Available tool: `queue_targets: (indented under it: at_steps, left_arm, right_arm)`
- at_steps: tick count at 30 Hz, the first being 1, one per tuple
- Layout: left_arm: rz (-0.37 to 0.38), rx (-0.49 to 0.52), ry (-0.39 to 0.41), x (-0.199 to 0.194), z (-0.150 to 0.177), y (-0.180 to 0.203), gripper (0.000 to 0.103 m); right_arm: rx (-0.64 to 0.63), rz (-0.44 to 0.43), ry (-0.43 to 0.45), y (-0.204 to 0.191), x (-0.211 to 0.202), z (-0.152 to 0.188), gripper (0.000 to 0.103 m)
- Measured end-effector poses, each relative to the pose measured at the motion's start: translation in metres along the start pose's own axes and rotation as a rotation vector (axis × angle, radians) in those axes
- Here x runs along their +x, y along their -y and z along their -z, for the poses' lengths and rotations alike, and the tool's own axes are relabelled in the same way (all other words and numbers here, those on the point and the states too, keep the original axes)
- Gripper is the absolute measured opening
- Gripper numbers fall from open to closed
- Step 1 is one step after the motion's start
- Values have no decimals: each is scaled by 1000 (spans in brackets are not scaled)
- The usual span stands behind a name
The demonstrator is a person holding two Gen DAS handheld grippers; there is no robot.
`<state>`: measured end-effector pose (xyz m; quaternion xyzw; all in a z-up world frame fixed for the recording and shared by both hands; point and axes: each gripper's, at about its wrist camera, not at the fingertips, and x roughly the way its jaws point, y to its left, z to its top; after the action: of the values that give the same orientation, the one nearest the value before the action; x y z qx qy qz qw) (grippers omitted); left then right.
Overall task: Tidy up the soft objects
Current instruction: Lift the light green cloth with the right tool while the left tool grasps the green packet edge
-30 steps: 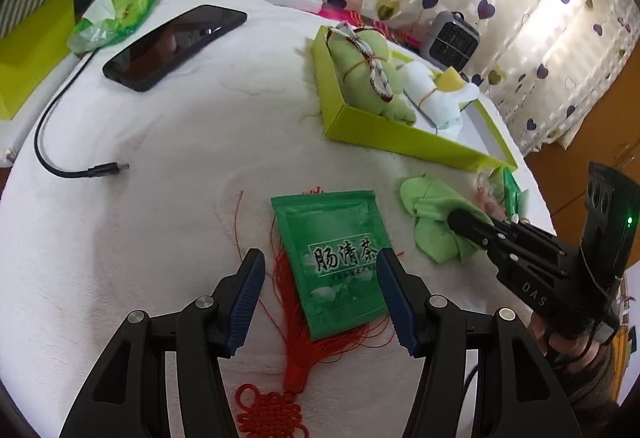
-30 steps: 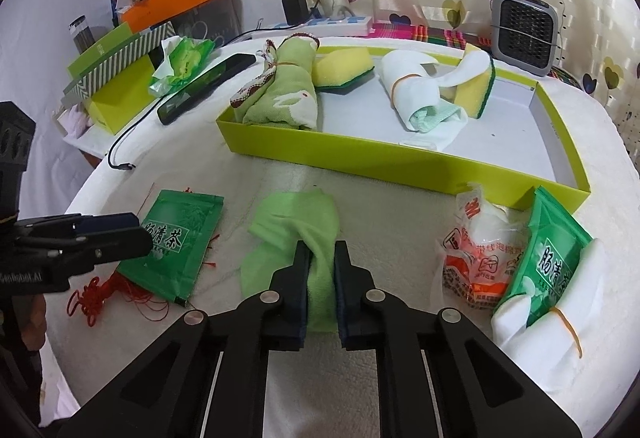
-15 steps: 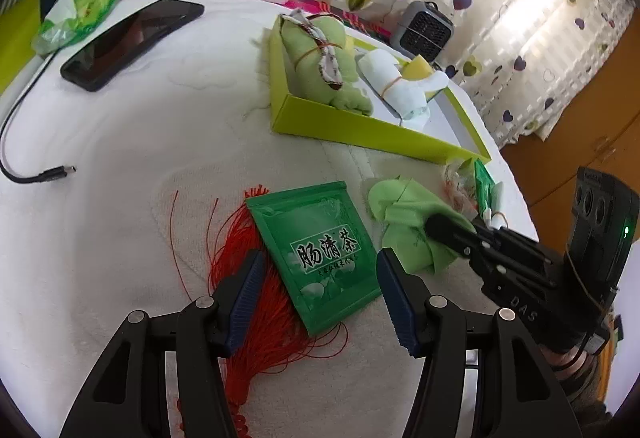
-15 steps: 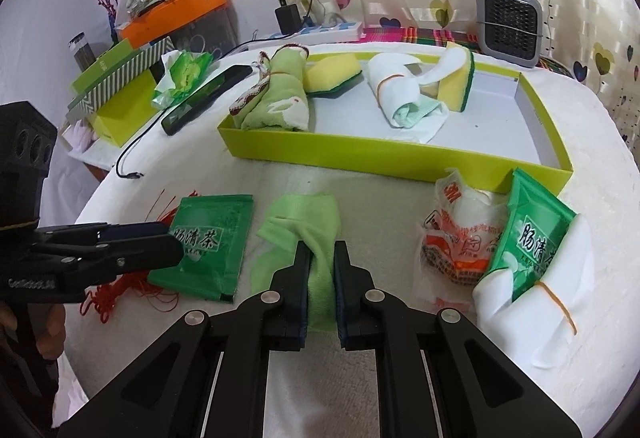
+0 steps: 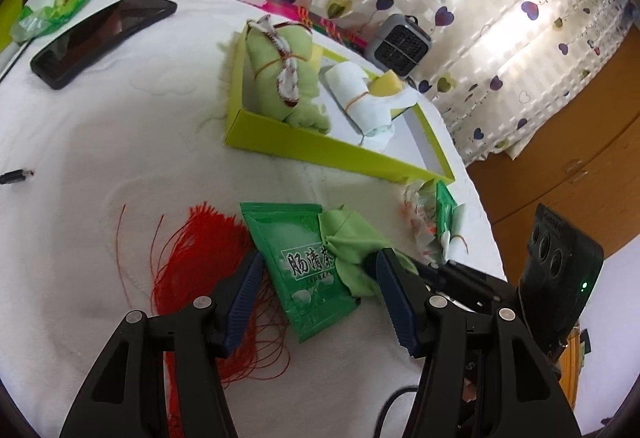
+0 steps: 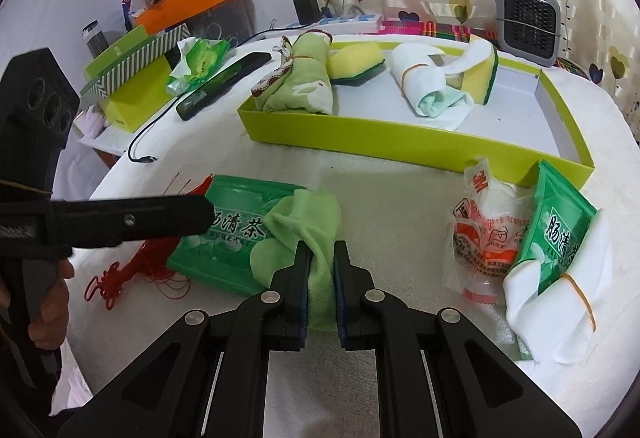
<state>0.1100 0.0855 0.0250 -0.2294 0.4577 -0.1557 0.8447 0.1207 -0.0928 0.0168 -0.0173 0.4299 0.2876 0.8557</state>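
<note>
Right gripper (image 6: 320, 280) is clamped tight on the light green cloth (image 6: 306, 224), pinching a bunched fold; the rest of the cloth drapes over the right edge of the green tea sachet (image 6: 232, 228) on the white table cover (image 6: 400, 198). Left gripper (image 5: 316, 288) stands wide, holding nothing, its jaws straddling that sachet with the red tassel (image 5: 192, 250) under the left pad.

My read: the cloth goes into the yellow-green tray (image 6: 400, 148) next, beside the rolled green towel (image 6: 300, 86) and the rolled white towel (image 6: 428, 86). I'd lift straight up before travelling, so the drape clears the sachet instead of dragging it. Clear the near tray wall with margin, since the loose end hangs below the pads. Drop it in the bare right half of the tray. Left should hold off closing until the cloth is off the sachet, and avoid snagging tassel threads.

Can't see: how much cloth sits behind the right pads, whether the cloth end is caught under the sachet, and the tassel's knot end, which is behind the left gripper body in the left view. The packets by the tray corner (image 6: 492, 238) overlap; count unclear.
</note>
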Motion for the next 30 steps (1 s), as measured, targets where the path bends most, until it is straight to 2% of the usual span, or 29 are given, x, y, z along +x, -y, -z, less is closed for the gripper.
queue_targets:
  at_steps: [3,5,13,17,19,22,24,30]
  left_arm:
    - [3,-20,-3,4,-2,0,58]
    - [32,-46,3,5,-2,-3,58]
    - [230,-226,35,3,-1,-30,58]
    - [249,-219,26,2,3,-31,58]
    - [292,-227,16,2,6,-32,58]
    - [302,-235,-15,3,14,-38,58]
    - [279,-249,-30,6,19,-42,58]
    - [284,-252,-6,5,18,-35,58]
  right_arm:
    - [6,-4,-1,1,1,1,11]
    - [9,-6,-1,2,0,1,11]
    - [20,-14,-2,4,1,2,11]
    - [20,-14,-2,5,1,2,11]
    - [21,-15,-2,5,1,2,11]
    - [24,-15,-2,4,1,3,11]
    - [24,-14,-3,5,2,3,11]
    - [24,-14,-2,5,1,3,11]
